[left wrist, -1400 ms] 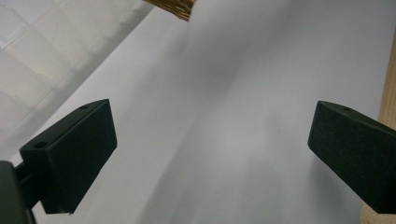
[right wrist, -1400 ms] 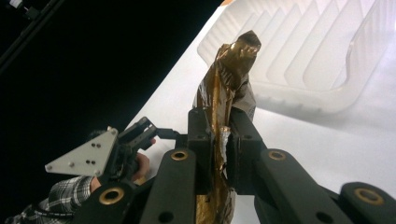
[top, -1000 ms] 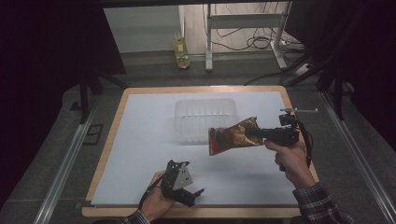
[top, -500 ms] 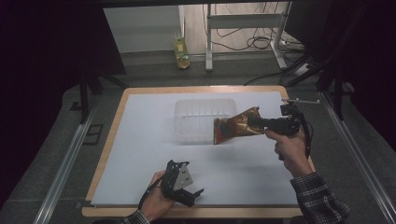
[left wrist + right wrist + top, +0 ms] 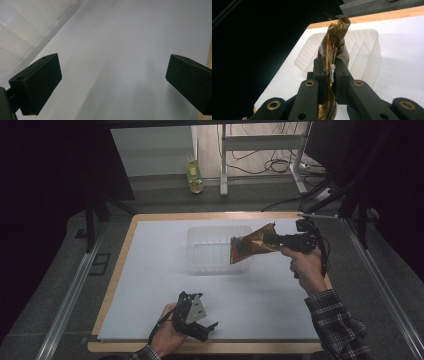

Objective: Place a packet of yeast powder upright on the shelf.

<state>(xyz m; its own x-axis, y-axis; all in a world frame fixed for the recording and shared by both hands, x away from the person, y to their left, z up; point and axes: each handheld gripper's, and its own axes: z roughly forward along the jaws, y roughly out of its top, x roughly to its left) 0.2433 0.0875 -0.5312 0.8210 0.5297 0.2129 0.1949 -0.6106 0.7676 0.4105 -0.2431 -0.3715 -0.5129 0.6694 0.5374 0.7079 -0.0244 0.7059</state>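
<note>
Right hand-held gripper (image 5: 280, 240): jaws clamped on the crumpled end of a brown-gold foil snack bag (image 5: 252, 246), bag held level in the air, its free end over the right edge of the clear plastic tray (image 5: 212, 251). Left hand-held gripper (image 5: 210, 329): jaws apart, nothing between them, low at the near edge of the white bench (image 5: 150, 270), well apart from the tray.

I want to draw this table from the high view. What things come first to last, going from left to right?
Left gripper → clear plastic tray → shiny gold-and-red bag → right gripper, clamped on the bag.
</note>
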